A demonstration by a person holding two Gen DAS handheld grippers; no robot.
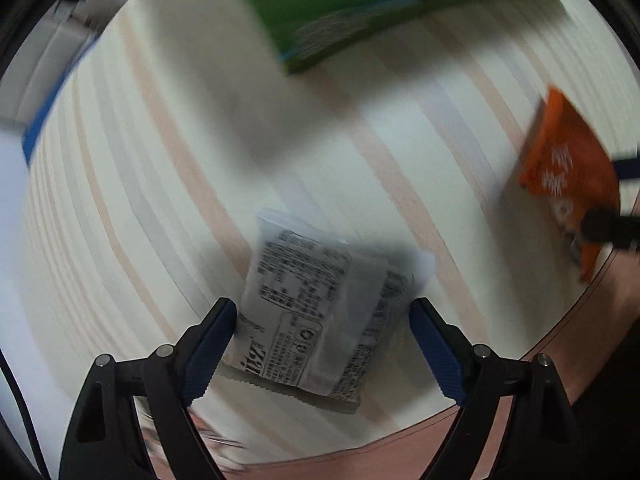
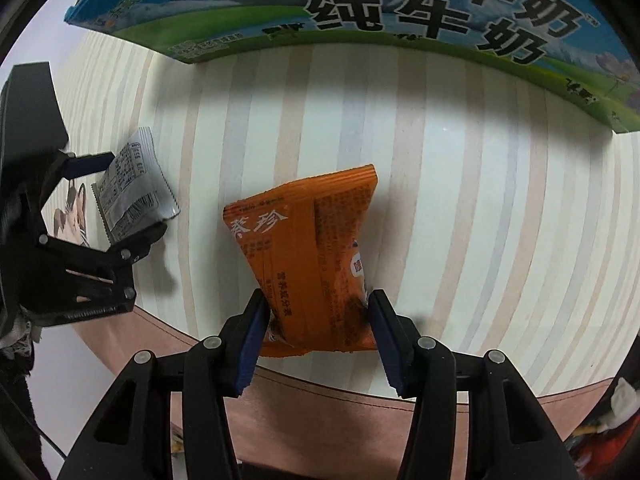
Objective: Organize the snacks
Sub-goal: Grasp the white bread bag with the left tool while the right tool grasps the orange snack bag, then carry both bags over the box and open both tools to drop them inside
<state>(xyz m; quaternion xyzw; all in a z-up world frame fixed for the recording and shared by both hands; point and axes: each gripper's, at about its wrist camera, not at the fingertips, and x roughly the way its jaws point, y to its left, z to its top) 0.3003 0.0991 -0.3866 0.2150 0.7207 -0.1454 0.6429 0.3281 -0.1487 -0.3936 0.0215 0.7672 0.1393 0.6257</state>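
Note:
My left gripper (image 1: 322, 320) has its jaws around a grey snack packet (image 1: 316, 316) printed with small text; both pads touch its sides, above the striped table. The same packet (image 2: 132, 188) and the left gripper (image 2: 116, 200) show at the left of the right wrist view. My right gripper (image 2: 316, 312) is shut on an orange snack packet (image 2: 308, 256), held by its near end above the table. That orange packet (image 1: 568, 172) shows at the right edge of the left wrist view. A green and blue milk carton box (image 2: 360, 12) stands at the far side.
The striped tabletop (image 2: 480, 200) has a rounded front edge near both grippers. The green box (image 1: 360, 4) fills the top of the left wrist view. A picture with a cat face (image 2: 72, 216) lies under the left gripper. Red clutter (image 2: 608, 432) lies off the table, lower right.

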